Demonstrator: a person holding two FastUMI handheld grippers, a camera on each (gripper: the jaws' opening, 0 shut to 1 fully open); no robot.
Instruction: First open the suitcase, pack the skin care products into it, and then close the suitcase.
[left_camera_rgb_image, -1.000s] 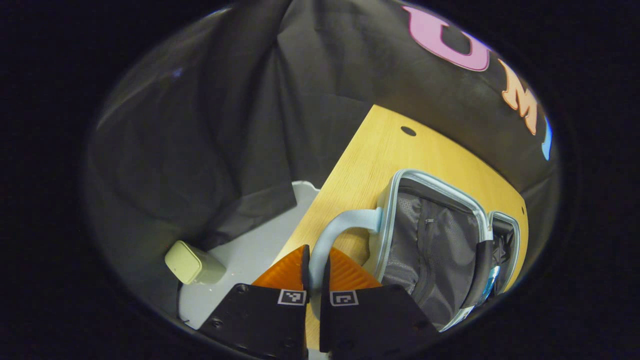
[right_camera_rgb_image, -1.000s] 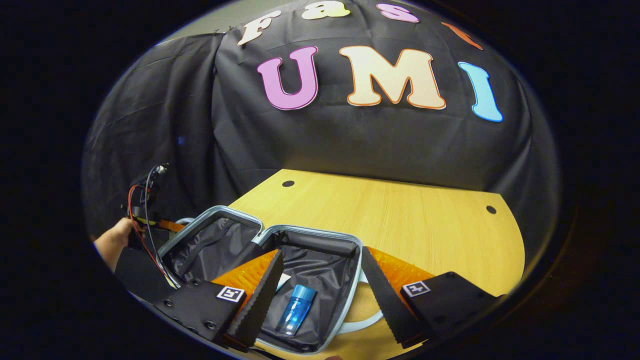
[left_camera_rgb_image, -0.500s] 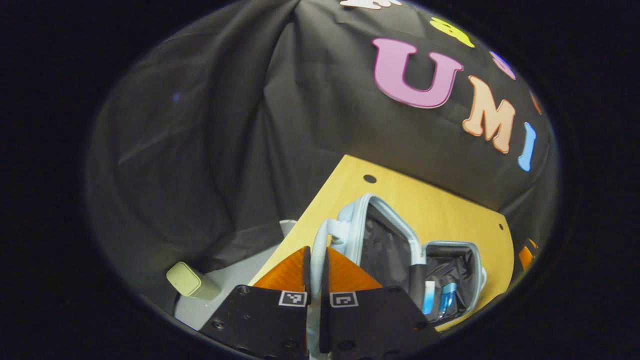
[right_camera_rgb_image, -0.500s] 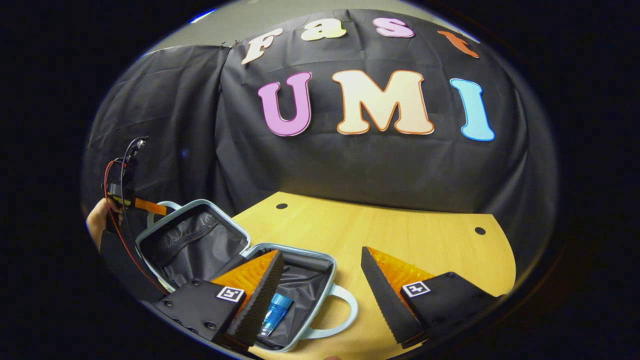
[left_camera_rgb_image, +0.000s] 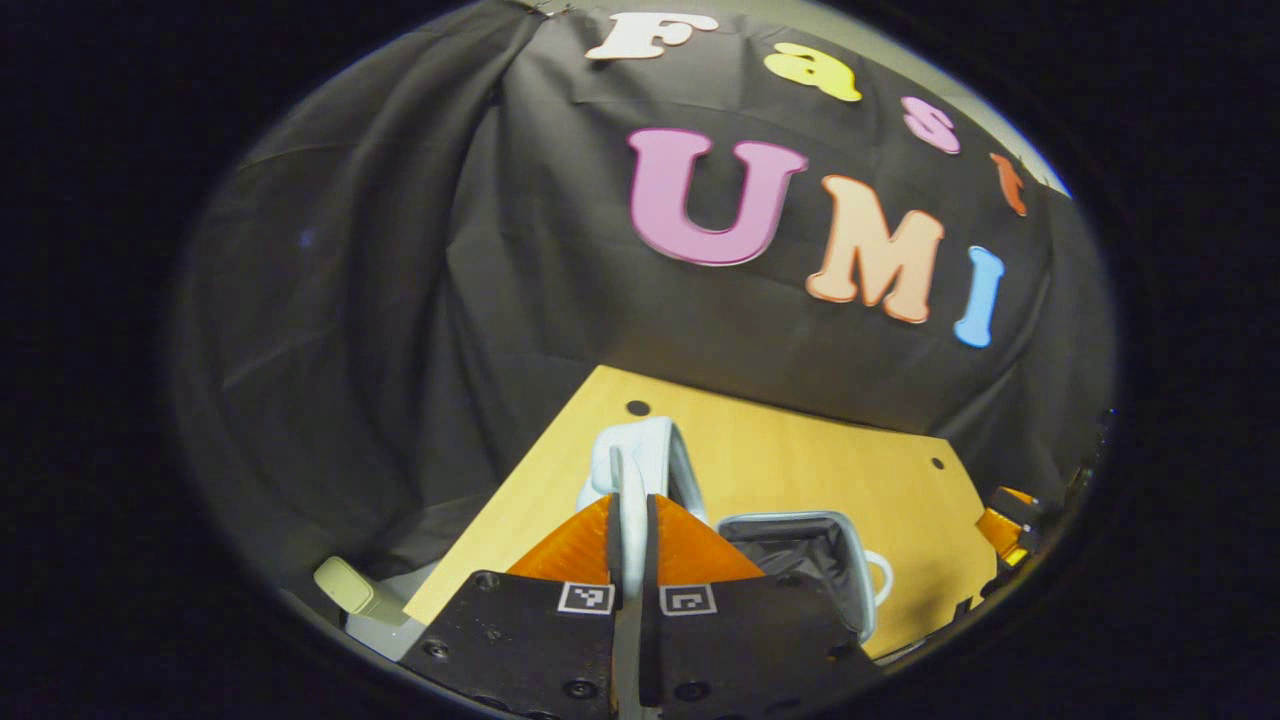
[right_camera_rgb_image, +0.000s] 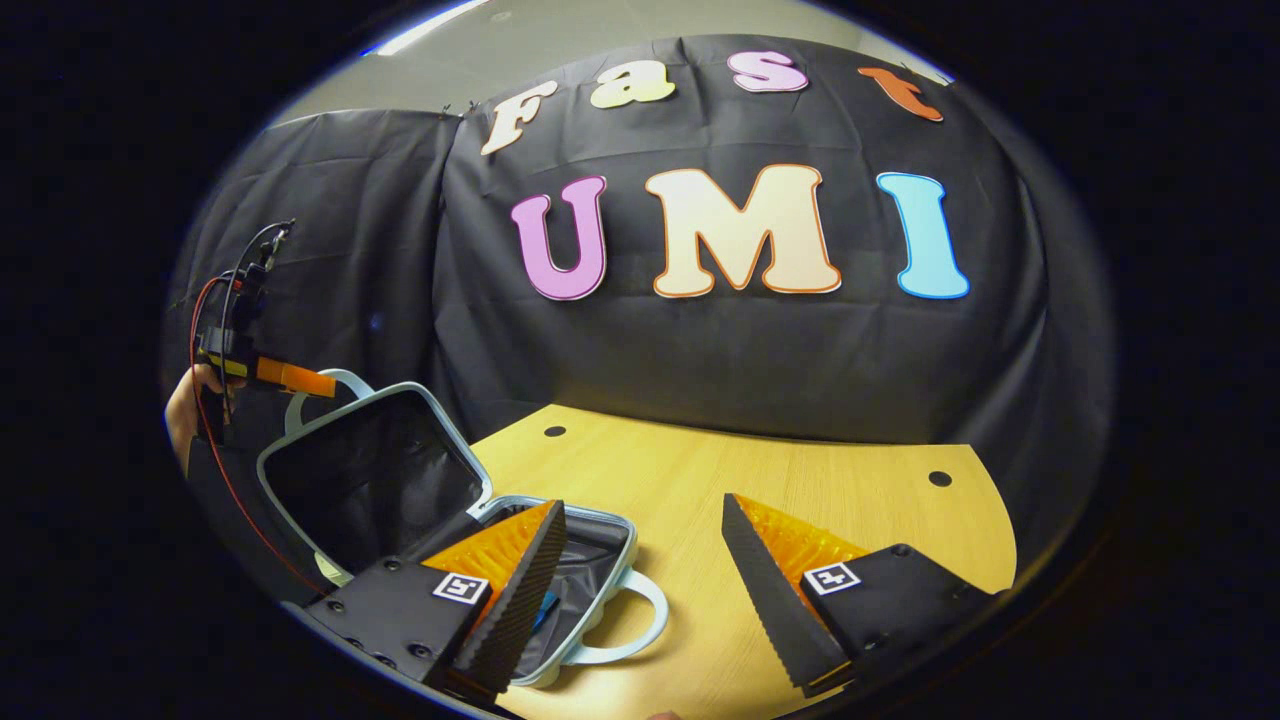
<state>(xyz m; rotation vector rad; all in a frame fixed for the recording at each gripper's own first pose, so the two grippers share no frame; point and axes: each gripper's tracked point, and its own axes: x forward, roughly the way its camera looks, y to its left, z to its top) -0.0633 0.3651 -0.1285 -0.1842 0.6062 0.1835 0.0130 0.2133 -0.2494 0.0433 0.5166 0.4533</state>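
Observation:
My left gripper (left_camera_rgb_image: 630, 512) is shut on the pale blue handle (left_camera_rgb_image: 628, 470) of the suitcase lid (left_camera_rgb_image: 650, 455), which I see edge-on and standing nearly upright. In the right gripper view the lid (right_camera_rgb_image: 370, 480) is raised on the left, its black lining showing. There the left gripper (right_camera_rgb_image: 300, 380) holds the lid's handle (right_camera_rgb_image: 335, 382). The suitcase base (right_camera_rgb_image: 600, 560) lies flat on the wooden table (right_camera_rgb_image: 800, 480), with a bit of a blue bottle (right_camera_rgb_image: 545, 607) inside. My right gripper (right_camera_rgb_image: 640, 590) is open just above the base's near-right edge, holding nothing.
A hand (right_camera_rgb_image: 185, 400) holds the left gripper at the table's left end. The base's own handle (right_camera_rgb_image: 625, 645) lies on the table near my right gripper. A pale green box (left_camera_rgb_image: 345, 590) sits on the grey floor left of the table. Bare wood spreads to the right.
My left gripper has swung the lid up by its handle, from lying flat to nearly upright. The right gripper has drawn back from inside the base and stays open.

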